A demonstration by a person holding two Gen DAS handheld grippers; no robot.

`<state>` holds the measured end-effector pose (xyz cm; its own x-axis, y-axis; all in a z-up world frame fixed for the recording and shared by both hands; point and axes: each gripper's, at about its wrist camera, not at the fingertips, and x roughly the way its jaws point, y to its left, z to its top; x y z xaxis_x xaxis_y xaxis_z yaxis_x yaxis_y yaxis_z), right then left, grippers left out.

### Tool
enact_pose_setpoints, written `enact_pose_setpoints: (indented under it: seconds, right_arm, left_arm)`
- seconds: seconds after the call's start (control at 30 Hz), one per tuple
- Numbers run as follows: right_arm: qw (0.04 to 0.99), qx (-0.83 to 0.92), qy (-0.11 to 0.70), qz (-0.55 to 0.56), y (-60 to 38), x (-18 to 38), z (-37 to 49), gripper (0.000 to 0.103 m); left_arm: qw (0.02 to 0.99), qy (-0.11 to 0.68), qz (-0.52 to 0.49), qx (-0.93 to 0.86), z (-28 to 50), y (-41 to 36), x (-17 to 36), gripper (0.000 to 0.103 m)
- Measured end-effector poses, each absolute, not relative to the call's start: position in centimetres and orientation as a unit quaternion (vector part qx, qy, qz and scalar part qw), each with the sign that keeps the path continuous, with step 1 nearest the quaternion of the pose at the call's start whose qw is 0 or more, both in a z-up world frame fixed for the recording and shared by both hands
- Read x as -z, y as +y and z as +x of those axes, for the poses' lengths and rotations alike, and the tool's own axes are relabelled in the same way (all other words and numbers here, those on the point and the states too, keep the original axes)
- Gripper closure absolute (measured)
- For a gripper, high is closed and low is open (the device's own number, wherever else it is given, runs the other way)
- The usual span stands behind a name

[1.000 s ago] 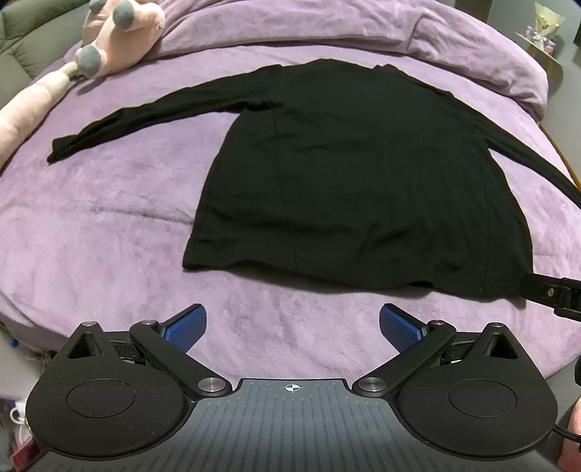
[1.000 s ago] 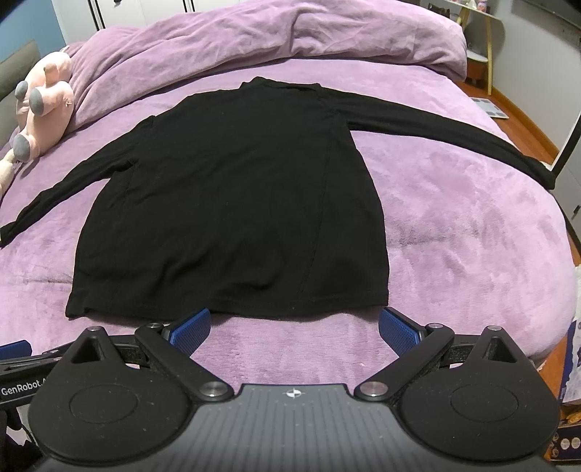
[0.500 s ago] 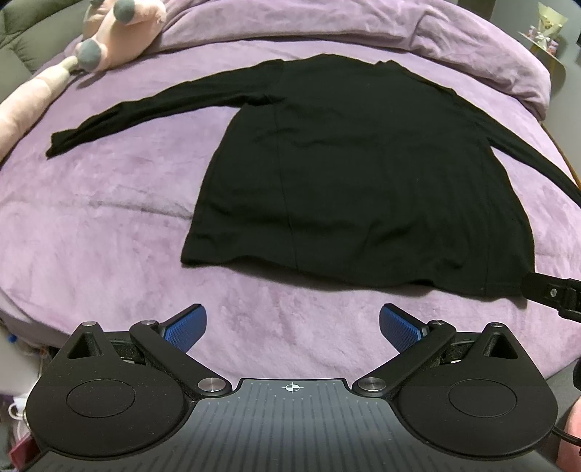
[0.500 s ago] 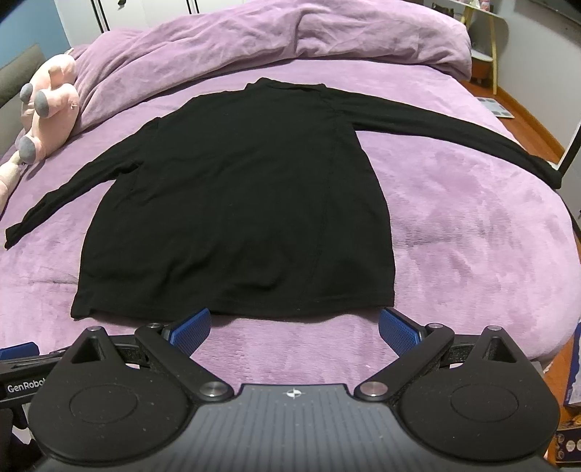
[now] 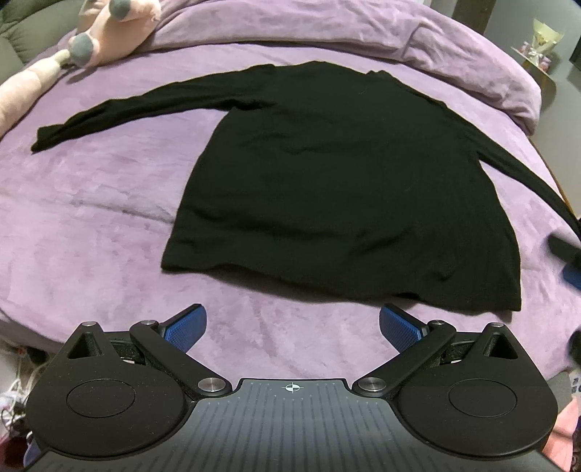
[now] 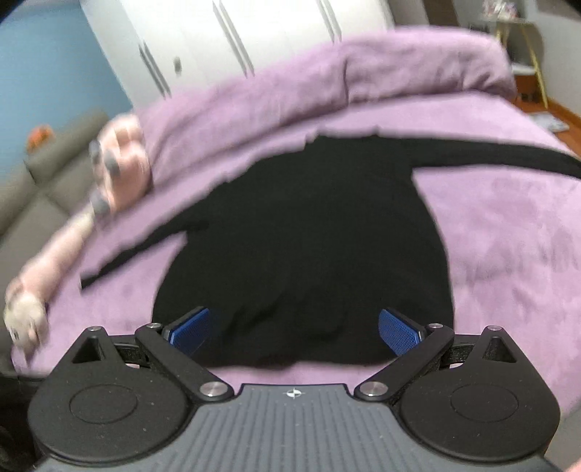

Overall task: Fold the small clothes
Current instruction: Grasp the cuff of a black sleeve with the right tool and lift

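Left gripper [image 5: 290, 328] spread wide, empty, hovering just short of the black shirt's [image 5: 345, 188] hem. Right gripper [image 6: 294, 330] equally wide, gripping nothing, its blue fingertips [image 6: 190, 328] over that hem. The shirt lies flat on the purple bed [image 5: 90, 218], sleeves outstretched. Right view is blurred; one sleeve runs off-frame. Pink plush [image 5: 109, 29] beyond the shirt's left sleeve.

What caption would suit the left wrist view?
Open left gripper hovers before a black long-sleeved top spread flat on a purple bed.
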<state>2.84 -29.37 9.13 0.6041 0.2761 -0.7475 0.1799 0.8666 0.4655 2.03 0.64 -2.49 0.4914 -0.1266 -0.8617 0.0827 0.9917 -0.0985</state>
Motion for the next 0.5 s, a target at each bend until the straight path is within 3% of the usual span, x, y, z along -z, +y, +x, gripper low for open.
enact_pose_setpoints:
  seconds: [0.1, 0.3, 0.4, 0.47, 0.5]
  right_arm:
    - [0.88, 0.038, 0.37, 0.295, -34.1, -7.8, 2.2, 0.004]
    - [0.825, 0.169, 0.335, 0.423, -46.6, -1.9, 2.8, 0.008]
    - [0.799, 0.226, 0.322, 0.454, -51.6, 1.4, 3.6, 0.032]
    - [0.773, 0.259, 0.331, 0.475, -54.3, 3.8, 4.3, 0.054]
    - [0.756, 0.272, 0.327, 0.497, -55.9, 5.3, 4.7, 0.056]
  left_arm:
    - [0.867, 0.496, -0.016, 0.054, 3.0, 0.5, 3.0, 0.0]
    - [0.878, 0.476, -0.03, 0.042, 6.7, -0.4, 4.1, 0.0]
    - [0.882, 0.468, -0.035, 0.034, 9.1, -1.4, 5.0, 0.0]
    - [0.886, 0.462, -0.03, 0.031, 10.5, -2.2, 5.8, 0.0]
    - [0.887, 0.46, -0.025, 0.029, 11.3, -2.8, 6.2, 0.0]
